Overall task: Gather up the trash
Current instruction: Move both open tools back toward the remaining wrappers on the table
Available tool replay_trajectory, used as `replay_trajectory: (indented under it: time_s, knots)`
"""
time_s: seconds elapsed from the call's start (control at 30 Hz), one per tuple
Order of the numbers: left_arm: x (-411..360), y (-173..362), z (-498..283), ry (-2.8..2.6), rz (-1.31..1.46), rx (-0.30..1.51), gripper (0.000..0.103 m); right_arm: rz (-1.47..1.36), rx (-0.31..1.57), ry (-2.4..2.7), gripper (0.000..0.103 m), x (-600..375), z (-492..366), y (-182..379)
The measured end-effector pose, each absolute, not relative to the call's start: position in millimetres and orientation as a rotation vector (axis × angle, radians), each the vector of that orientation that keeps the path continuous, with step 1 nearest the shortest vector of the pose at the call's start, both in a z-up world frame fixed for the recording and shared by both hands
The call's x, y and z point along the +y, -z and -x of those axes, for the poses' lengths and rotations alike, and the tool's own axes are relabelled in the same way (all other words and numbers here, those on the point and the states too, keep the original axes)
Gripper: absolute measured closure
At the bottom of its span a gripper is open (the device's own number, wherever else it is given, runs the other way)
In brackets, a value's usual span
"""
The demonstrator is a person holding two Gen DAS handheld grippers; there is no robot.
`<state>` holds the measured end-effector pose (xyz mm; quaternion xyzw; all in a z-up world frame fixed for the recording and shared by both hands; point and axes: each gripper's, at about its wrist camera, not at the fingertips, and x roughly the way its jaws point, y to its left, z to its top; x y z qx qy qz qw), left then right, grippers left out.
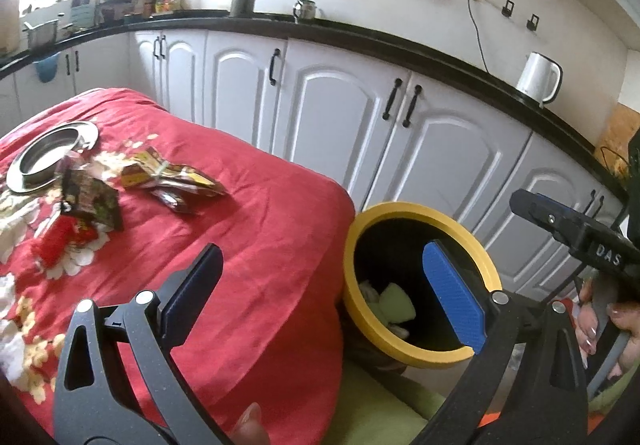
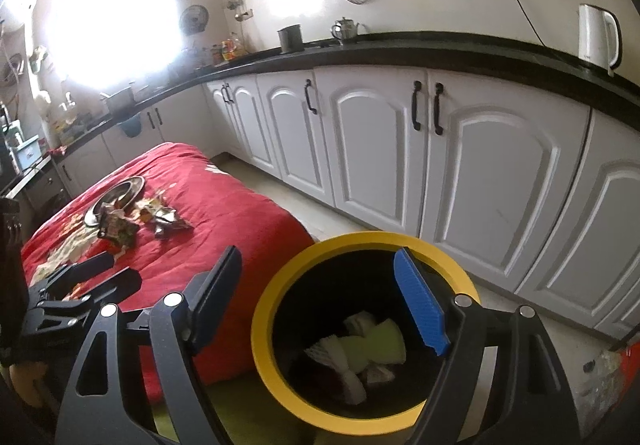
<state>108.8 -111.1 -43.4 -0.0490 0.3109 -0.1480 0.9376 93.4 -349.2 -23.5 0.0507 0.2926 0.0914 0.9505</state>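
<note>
With both grippers, left gripper (image 1: pixel 324 293) and right gripper (image 2: pixel 320 301), spread and empty by the yellow-rimmed black bin (image 2: pixel 460 277), we should reach far left to the crumpled foil wrappers (image 1: pixel 172 181) on the red cloth-covered table (image 1: pixel 256 245), pinching one firmly.

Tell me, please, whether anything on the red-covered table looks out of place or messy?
Yes. Several crumpled snack wrappers lie loose on the red tablecloth beside and against the empty steel plate, instead of in the yellow-rimmed bin, which already holds paper scraps. Nothing looks spilled or broken. Both tools, left and right, are open and empty.
</note>
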Motion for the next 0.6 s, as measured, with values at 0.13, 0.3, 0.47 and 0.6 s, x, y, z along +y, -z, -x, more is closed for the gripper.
replay_trajectory:
  time_s: [0.13, 0.3, 0.47, 0.6]
  knots:
    - [-102, 40, -106, 0.284, 0.107, 0.618, 0.011, -0.061, 0.571, -0.208, 0.023, -334, -87, 19]
    - [-87, 38, -103, 0.260, 0.128, 0.603, 0.011, -0.053, 0.565, -0.227, 0.022, -322, -85, 15]
    - [-68, 36, -100, 0.220, 0.159, 0.590, 0.011, -0.037, 0.567, -0.248, 0.021, -310, -83, 14]
    - [-53, 35, -99, 0.182, 0.175, 0.578, 0.011, -0.025, 0.570, -0.268, 0.021, -299, -84, 13]
